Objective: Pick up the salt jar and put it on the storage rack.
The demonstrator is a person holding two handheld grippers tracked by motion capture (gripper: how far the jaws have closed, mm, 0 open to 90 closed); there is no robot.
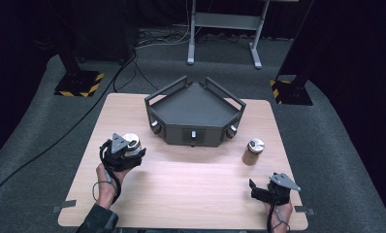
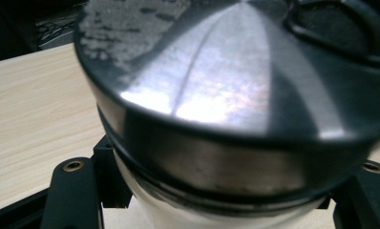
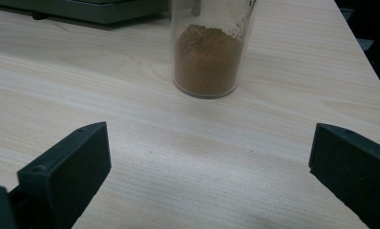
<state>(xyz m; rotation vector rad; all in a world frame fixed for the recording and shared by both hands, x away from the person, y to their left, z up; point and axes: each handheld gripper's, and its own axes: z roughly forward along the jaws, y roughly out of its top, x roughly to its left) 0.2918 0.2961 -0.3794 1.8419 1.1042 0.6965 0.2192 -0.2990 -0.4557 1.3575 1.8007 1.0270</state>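
Note:
A white jar with a shiny metal lid sits at the table's left, and my left gripper is shut on it. In the left gripper view the metal lid looms close, the white body wedged between the black jaws. At the right stands a clear jar of brown powder with a metal cap. My right gripper rests near the front right edge, open, jaws wide apart, the brown powder jar ahead of it and untouched.
A dark five-sided tray with raised rails and knobs stands at the back middle of the wooden table. Beyond the table lie grey carpet, cables, stand bases with yellow-black stripes and a metal frame.

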